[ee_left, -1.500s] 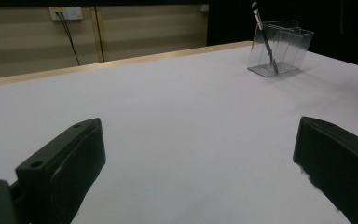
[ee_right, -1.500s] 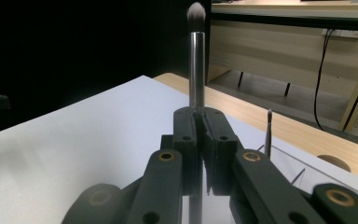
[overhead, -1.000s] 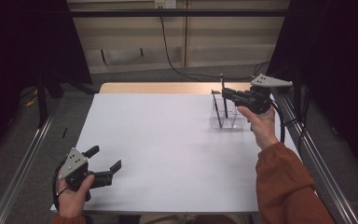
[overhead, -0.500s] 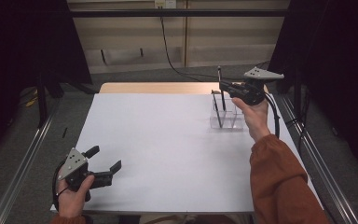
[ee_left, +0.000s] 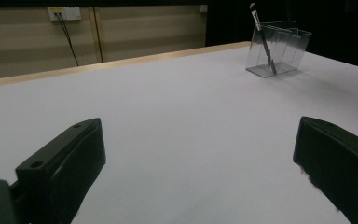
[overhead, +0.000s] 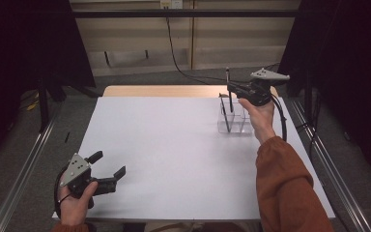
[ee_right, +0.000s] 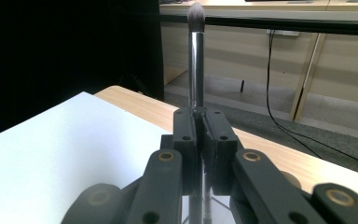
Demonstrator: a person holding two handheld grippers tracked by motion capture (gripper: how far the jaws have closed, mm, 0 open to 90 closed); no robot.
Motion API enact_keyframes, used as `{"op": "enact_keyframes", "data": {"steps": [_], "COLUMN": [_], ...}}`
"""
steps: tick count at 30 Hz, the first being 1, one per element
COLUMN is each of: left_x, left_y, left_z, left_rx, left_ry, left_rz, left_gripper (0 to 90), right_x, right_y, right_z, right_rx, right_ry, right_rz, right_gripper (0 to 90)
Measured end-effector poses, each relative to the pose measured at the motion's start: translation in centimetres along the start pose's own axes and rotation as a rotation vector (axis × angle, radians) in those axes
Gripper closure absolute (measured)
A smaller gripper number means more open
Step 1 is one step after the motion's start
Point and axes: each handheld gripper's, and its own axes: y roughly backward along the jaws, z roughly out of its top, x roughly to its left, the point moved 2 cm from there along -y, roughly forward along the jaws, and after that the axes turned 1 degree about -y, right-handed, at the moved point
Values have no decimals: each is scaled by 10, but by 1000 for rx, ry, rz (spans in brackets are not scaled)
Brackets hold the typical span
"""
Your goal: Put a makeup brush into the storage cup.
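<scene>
Gripping a makeup brush [ee_right: 196,56] upright between closed jaws, the right gripper [overhead: 232,88] is hovering over the clear organizer [overhead: 234,118] at about two o'clock on the table [overhead: 174,154]. In the right gripper view the silver ferrule is rising straight from between the pressed pads, dark bristles uppermost, while the handle is running down toward a clear compartment below; whether its lower end is inside that compartment cannot be told. In the high view the brush is standing vertical above the organizer's far part, held by the person's right hand [overhead: 258,113] in an orange sleeve. A second brush [ee_left: 263,39] is leaning tilted inside the organizer, bristles up, seen in the left gripper view. The left gripper [overhead: 111,169] is resting at about seven o'clock near the table's front edge, jaws standing wide apart with nothing between them, well apart from the organizer. A black cable [overhead: 178,58] is hanging on the back wall at twelve o'clock.
</scene>
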Motion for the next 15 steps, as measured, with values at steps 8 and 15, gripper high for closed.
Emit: {"op": "enact_keyframes", "data": {"steps": [8,15], "left_x": [0,1], "left_y": [0,0], "left_z": [0,-1], "left_rx": [1,3], "left_ry": [0,-2], "left_rz": [-1,0], "left_gripper": [22,22], "right_x": [2,1], "right_y": [-9,-14], "right_z": [-5,-11], "right_rx": [0,1], "right_ry": [-8,-7], "right_rz": [-3,-1], "right_gripper": [845,845]}}
